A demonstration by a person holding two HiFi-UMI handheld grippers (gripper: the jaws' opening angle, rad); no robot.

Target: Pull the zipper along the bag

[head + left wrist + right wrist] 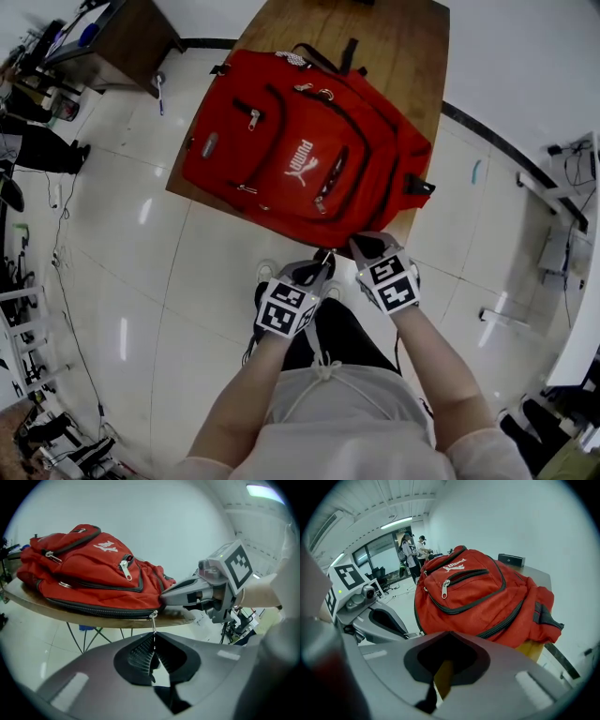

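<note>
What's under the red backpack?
A wooden table; the red backpack reaches its near edge. Thin metal legs show below. The tabletop beneath the bag is covered; anything there is hidden.

Bright, even light comes from white ceiling strip lamps [396, 523], laying soft glare patches on the glossy pale floor tiles [141, 281]. Both gripper views bow outward, darken at the corners and blur close up; the red fabric backpack [89, 569] is sharp.

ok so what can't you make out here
- Whether the right tool pinches the bag: right gripper view, its own body covers the tips.
- Lower end of the zipper pull: left gripper view, inside the left tool.
- The bag's underside: every view, against the table.
- The people far behind: right gripper view, too small.
</note>
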